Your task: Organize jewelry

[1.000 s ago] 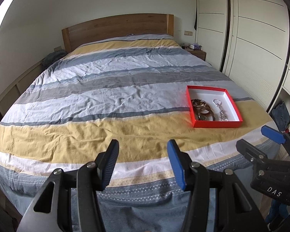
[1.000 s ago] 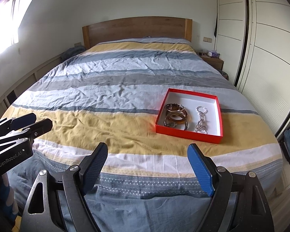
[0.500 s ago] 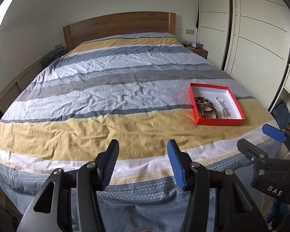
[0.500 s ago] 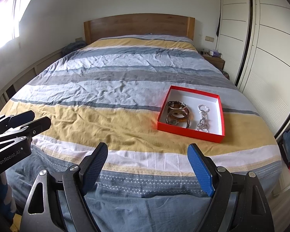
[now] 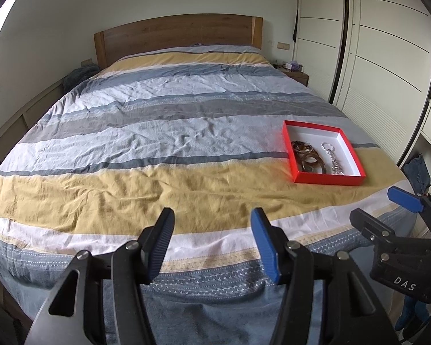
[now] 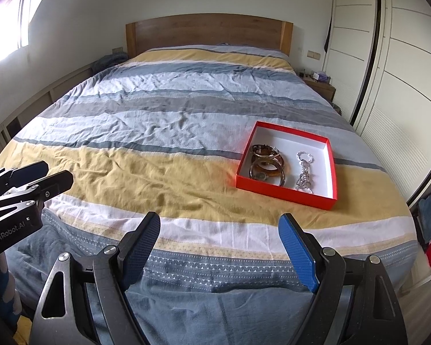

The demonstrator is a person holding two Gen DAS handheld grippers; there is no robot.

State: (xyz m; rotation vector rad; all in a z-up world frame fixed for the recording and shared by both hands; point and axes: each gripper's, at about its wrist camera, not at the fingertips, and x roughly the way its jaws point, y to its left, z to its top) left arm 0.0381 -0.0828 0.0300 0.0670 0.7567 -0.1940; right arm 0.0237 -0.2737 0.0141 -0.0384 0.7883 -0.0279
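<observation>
A shallow red cardboard box with a white inside [image 6: 284, 192] lies on the yellow stripe of the striped duvet [image 6: 169, 132], toward the bed's right side. In it sit stacked brown bangles [image 6: 268, 165] on the left and a silver chain with a ring [image 6: 304, 169] just beside them. The left gripper [image 5: 212, 238] has just been opening and holds nothing; the right gripper [image 6: 219, 243] gapes wide, also empty. A wooden headboard [image 6: 209, 31] and white wardrobe doors [image 6: 402, 66] frame the room.

Nightstand [image 6: 320, 86] clutter perhaps too small
</observation>
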